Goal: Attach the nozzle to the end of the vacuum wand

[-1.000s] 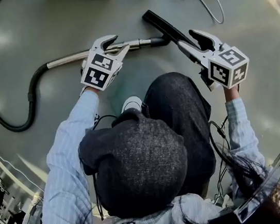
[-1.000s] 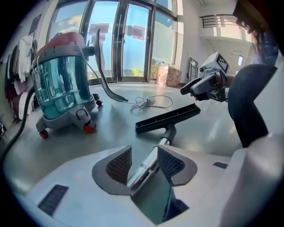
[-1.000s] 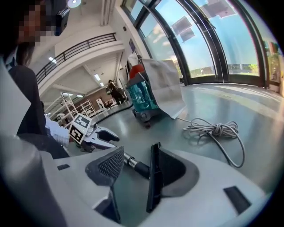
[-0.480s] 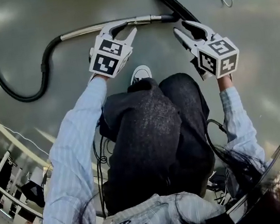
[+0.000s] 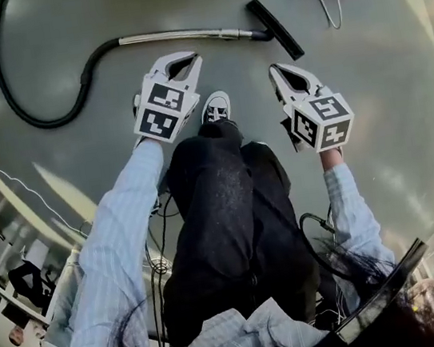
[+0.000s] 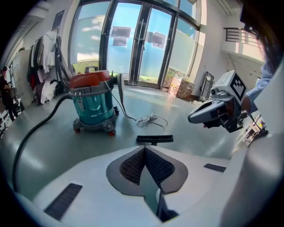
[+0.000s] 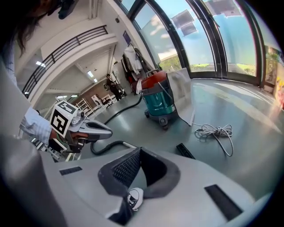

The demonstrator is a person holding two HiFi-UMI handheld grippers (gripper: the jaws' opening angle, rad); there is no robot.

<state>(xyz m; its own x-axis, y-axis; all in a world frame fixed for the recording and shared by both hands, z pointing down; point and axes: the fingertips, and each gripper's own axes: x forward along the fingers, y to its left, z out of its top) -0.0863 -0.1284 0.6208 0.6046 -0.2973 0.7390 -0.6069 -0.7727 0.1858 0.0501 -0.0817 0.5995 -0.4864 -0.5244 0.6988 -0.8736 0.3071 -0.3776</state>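
Since both pairs of jaws are pinched together with nothing between them, the white left gripper (image 5: 186, 58) and white right gripper (image 5: 277, 71) just hang empty above the person's dark trousers (image 5: 230, 207) and white sneaker (image 5: 216, 109), well apart from the gear on the shiny grey floor (image 5: 400, 101). Down there the flat black plastic nozzle (image 5: 276, 28) touches the tip of the long chrome vacuum wand (image 5: 180, 35), which runs into a curling black hose (image 5: 87, 75). Only print I can make out is the black-and-white square markers on each gripper's cube (image 5: 159, 111); any badge on the teal canister vacuum (image 6: 92, 106) is too small to read.
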